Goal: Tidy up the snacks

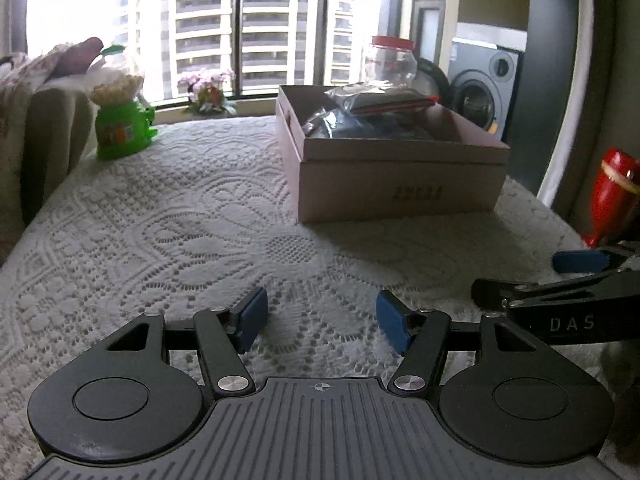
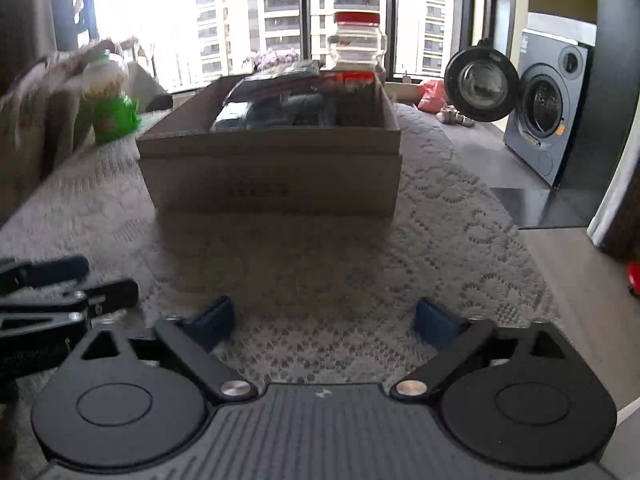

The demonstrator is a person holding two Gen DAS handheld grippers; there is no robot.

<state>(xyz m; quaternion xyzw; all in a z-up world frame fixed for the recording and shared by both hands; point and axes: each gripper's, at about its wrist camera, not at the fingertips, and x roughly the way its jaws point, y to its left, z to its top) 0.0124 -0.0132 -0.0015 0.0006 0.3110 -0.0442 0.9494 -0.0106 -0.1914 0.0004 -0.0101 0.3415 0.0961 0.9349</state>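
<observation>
Both empty and spread wide over the lace-covered counter [image 1: 168, 216]: left gripper [image 1: 322, 320], right gripper [image 2: 324, 322]. At twelve o'clock, cardboard box [image 2: 276, 176] holding what look like snack packets [image 2: 276, 108].

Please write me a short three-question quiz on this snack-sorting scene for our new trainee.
1. True or false: the left gripper is holding a snack packet.
2. What colour is the lid of the clear jar behind the cardboard box?
A. green
B. red
C. blue
3. Fill in: the snack packets lie inside the ____.

Key:
1. False. Both the left gripper and the right gripper are open, with only the lace tablecloth showing between their pads.
2. B, red.
3. Cardboard box.
</observation>
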